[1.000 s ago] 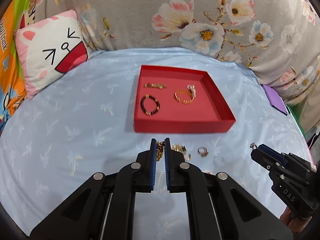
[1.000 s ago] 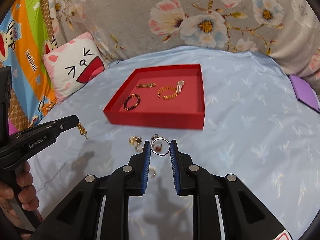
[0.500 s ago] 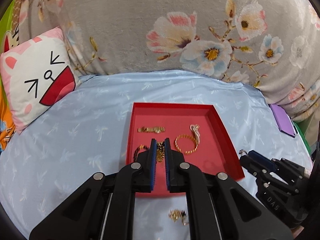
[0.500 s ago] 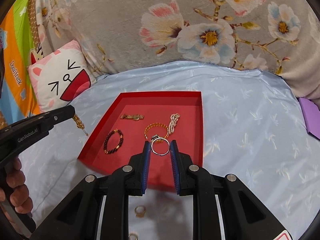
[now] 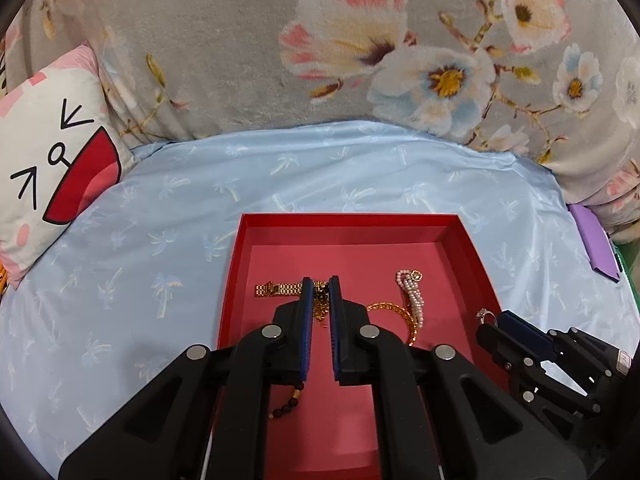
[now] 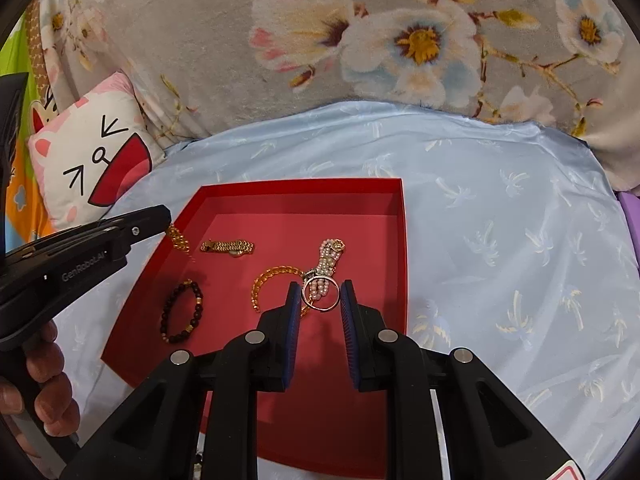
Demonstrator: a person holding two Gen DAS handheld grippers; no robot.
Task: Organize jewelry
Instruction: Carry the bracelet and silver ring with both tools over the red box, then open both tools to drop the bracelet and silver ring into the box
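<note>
A red tray (image 5: 348,224) (image 6: 304,188) lies on the light blue sheet. In it are a gold watch band (image 5: 278,289) (image 6: 227,246), a gold chain bracelet (image 5: 394,310) (image 6: 272,280), a pearl bracelet (image 5: 410,288) (image 6: 330,258) and a dark bead bracelet (image 6: 182,310) (image 5: 286,406). My left gripper (image 5: 319,300) (image 6: 168,222) is over the tray, shut on a small gold chain (image 5: 319,304) (image 6: 178,240) that hangs from its tips. My right gripper (image 6: 320,300) (image 5: 490,322) is over the tray's right part, shut on a silver ring (image 6: 320,294) (image 5: 485,316).
A cat-face pillow (image 5: 52,176) (image 6: 96,152) lies at the left. A floral grey blanket (image 5: 360,48) rises behind the sheet. A purple object (image 5: 594,244) lies at the right edge of the sheet.
Both grippers have moved forward from the sheet in front of the tray to over the tray, still holding the gold chain and the ring. The loose pieces on the sheet have dropped out of view.
</note>
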